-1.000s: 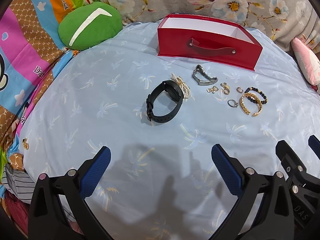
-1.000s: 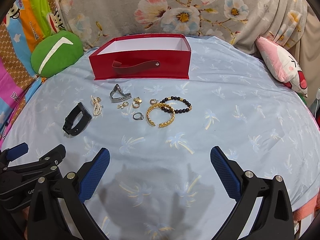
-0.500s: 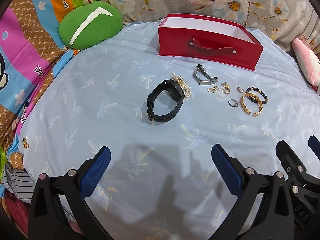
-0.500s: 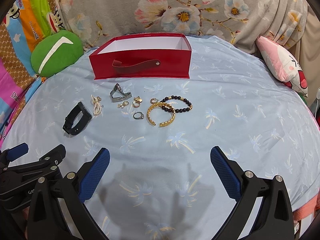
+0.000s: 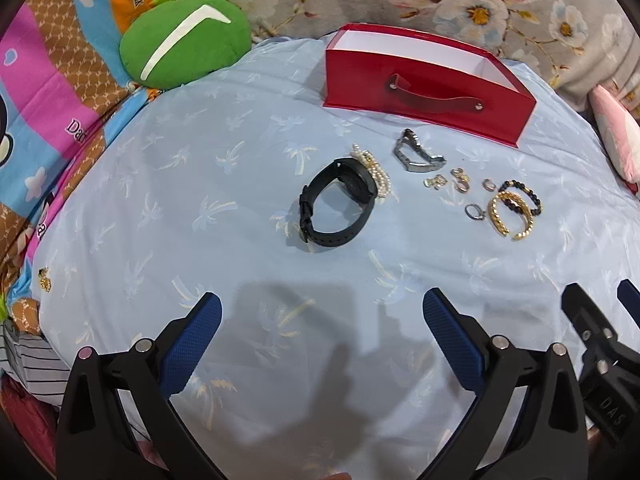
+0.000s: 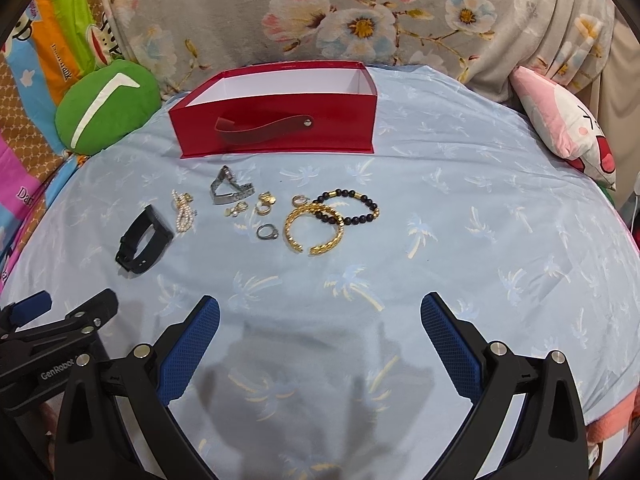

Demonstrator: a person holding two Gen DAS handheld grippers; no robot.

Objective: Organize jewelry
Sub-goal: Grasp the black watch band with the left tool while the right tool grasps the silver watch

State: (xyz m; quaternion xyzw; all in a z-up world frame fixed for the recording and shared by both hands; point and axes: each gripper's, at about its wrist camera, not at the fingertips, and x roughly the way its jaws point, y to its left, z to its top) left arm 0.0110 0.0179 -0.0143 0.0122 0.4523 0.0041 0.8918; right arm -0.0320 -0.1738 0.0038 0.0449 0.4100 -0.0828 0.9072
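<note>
**Both grippers spread wide above a bedsheet strewn with jewelry**

Left gripper (image 5: 320, 336) fingers wide apart, holding nothing. Straight ahead between them: black watch (image 5: 336, 208), touching pearl bracelet (image 5: 374, 168) at its far side. Farther ahead and to the right: silver watch (image 5: 416, 154), small rings (image 5: 460, 182), gold cuff (image 5: 512, 216) overlapping black bead bracelet (image 5: 522, 196). Beyond all, red box (image 5: 420, 92) with open top. Nothing between fingers and the pieces but bare blue sheet (image 5: 200, 200).

Right gripper (image 6: 320, 332) likewise wide, empty. Gold cuff ahead, slightly left of centre; black watch well left, near the left gripper's tips. Green cushion (image 6: 104, 108) far left, pink plush (image 6: 568, 124) far right, floral fabric (image 6: 360, 12) behind.
</note>
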